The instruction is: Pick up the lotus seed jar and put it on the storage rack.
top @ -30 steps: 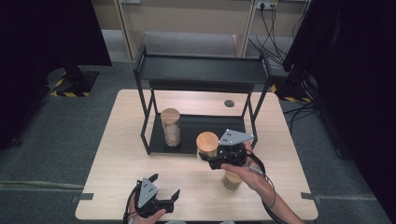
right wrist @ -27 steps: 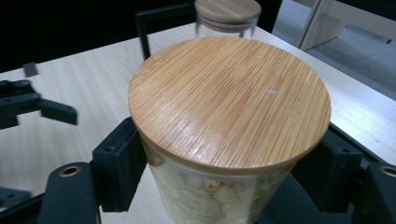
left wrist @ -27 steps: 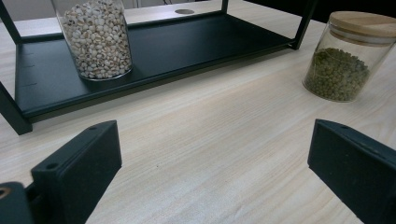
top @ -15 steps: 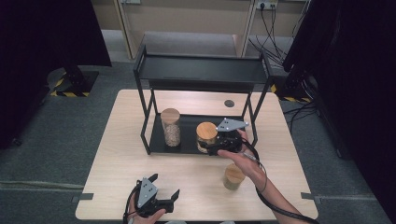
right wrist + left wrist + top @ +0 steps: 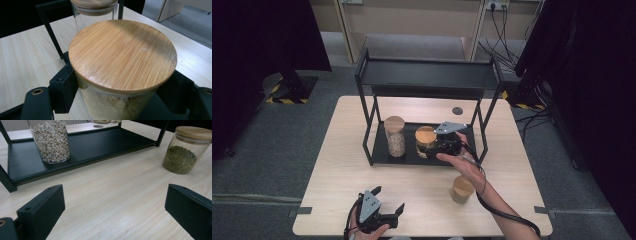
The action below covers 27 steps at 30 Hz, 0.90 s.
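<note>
A black two-tier rack [image 5: 427,75] stands on the wooden table. On its lower shelf [image 5: 379,150] a glass jar of beige grains [image 5: 394,136] [image 5: 51,140] sits at the left. Just right of it, my right gripper [image 5: 432,148] [image 5: 122,92] is shut on a second jar [image 5: 425,136] with a bamboo lid [image 5: 122,53] and pale pieces inside, over the same shelf. Whether that jar rests on the shelf I cannot tell. My left gripper [image 5: 389,198] [image 5: 115,207] lies open near the table's front edge with nothing between its jaws.
A third jar [image 5: 462,189] [image 5: 185,152], holding green beans under a bamboo lid, stands on the table in front of the rack's right end. The rack's upright posts [image 5: 484,130] flank the shelf. A round cable hole [image 5: 457,110] sits behind the rack.
My right gripper has carried its jar away from the person and in under the rack's top tier, ending beside the grain jar. The left gripper has stayed put.
</note>
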{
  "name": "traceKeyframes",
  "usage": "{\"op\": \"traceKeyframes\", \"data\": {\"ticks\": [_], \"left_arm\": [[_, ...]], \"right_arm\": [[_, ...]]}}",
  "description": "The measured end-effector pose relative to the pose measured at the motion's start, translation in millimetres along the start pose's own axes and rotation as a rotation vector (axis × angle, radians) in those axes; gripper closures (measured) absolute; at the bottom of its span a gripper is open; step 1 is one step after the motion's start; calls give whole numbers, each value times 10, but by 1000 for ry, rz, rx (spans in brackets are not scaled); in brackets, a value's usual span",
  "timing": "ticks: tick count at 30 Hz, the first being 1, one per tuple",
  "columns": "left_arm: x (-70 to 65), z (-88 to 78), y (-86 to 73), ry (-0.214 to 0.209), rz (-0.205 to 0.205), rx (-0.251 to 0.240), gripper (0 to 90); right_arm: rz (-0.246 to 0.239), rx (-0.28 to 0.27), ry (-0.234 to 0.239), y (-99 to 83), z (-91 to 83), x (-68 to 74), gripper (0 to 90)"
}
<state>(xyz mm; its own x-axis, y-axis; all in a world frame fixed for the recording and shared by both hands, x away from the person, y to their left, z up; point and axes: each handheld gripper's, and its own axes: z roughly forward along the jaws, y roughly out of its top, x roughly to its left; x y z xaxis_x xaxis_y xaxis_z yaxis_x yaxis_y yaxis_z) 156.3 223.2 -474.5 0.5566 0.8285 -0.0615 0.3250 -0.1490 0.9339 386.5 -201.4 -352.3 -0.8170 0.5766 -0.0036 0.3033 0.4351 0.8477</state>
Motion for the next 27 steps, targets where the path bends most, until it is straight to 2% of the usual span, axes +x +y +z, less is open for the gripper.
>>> {"op": "traceKeyframes", "data": {"ticks": [6,14,27], "left_arm": [[-3,1,0,-3,1,1,23],[5,2,-1,-3,1,2,24],[7,5,-5,-5,1,4,25]], "right_arm": [[10,15,-2,6,139,-78,254],[28,24,-27,-14,290,-184,253],[15,77,-35,-23,564,-211,254]]}}
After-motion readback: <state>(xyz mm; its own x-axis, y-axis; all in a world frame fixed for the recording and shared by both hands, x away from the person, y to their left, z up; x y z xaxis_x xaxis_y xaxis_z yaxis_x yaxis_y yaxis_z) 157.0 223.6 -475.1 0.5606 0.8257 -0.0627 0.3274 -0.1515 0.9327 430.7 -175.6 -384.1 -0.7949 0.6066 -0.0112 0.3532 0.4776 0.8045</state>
